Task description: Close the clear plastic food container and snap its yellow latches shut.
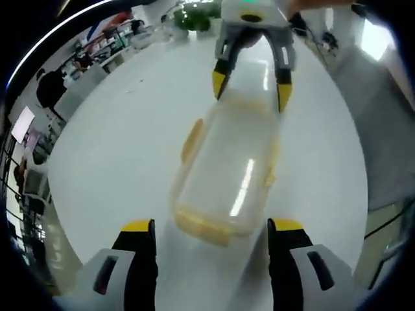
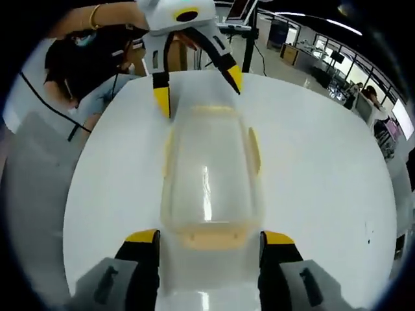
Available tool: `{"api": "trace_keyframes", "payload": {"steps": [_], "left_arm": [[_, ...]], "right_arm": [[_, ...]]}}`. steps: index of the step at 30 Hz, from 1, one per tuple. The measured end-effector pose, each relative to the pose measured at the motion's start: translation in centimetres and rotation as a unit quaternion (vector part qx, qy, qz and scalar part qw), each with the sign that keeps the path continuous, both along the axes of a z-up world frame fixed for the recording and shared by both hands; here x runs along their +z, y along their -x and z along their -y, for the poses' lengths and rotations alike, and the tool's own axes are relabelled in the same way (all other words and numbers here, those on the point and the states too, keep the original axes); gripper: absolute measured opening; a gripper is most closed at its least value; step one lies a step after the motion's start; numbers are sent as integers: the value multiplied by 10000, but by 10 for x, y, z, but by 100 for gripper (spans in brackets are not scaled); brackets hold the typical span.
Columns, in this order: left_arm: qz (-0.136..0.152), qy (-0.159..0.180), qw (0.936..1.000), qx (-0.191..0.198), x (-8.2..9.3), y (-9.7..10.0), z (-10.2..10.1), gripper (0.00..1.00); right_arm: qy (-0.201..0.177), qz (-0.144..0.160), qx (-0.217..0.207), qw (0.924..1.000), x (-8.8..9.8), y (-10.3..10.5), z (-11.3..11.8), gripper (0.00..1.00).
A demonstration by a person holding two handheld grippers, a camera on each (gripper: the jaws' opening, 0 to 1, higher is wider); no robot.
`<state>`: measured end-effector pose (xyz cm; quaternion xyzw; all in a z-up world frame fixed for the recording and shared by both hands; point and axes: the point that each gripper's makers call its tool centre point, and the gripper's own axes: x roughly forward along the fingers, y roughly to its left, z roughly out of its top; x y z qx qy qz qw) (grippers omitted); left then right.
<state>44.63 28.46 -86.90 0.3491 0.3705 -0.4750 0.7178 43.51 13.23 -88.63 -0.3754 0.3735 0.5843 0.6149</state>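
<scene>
Standing open at the bottom of the left gripper view, the left claw is facing the near end of the clear container, not touching it. The right claw, also open, is flanking the opposite end's yellow latch. The container is lying lengthwise mid-frame on the white tabletop, lid on, side latches sticking outward.

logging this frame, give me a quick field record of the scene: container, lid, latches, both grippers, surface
container: clear plastic food container, lying on the table
lid: on top
latches: yellow latches, whether snapped cannot be told
left gripper: open, jaws at one short end
right gripper: open, jaws at the opposite short end
surface: white table
</scene>
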Motion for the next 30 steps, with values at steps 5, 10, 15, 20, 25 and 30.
{"api": "trace_keyframes", "payload": {"steps": [5,10,15,20,25,30], "left_arm": [[-35,-151,9998,-143,-7,-3,-2,66],[-250,-152,9994,-207,-14,-2,-3,63],[-341,-65,9989,-319,-15,0,0,61],[-384,-102,9974,-607,-16,8,6,56],[-434,-82,9974,-569,-16,6,4,56],[-521,-57,9968,-599,-17,7,3,56]], "right_arm": [[72,-40,10,10000,-3,1,0,57],[157,-140,10,9998,-5,2,-2,54],[177,-148,46,9997,-6,2,-2,54],[187,-142,10,9997,-6,2,-2,53],[221,-147,7,9996,-7,2,-3,53],[256,-138,37,9996,-6,1,-1,49]]}}
